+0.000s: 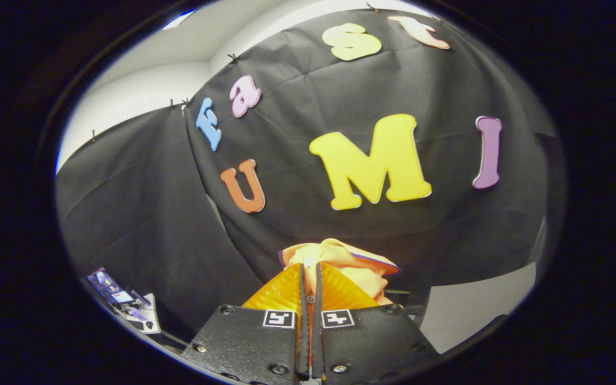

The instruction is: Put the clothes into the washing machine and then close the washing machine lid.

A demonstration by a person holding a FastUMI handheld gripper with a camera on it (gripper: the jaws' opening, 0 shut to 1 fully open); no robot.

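The fingers (310, 272) are seen nearly closed, with only a thin slit left between them, and an orange garment (348, 262) is pinched there. The cloth is bunched just ahead of the fingertips and spills a little to the right of them; a dark trim line is noted along its fold. No clear long axis can be made out in the bundle. The grip is probably firm on both sides, though the contact itself is hidden by the cloth.

The garment is held raised, with the black cloth wall (340, 224) beyond it. The washing machine is not placed from this angle. A pale surface (474, 307) is seen low to the right of the fingers, and a small clutter of cards (121, 302) low to the left. Open room is judged to lie ahead and to both sides.
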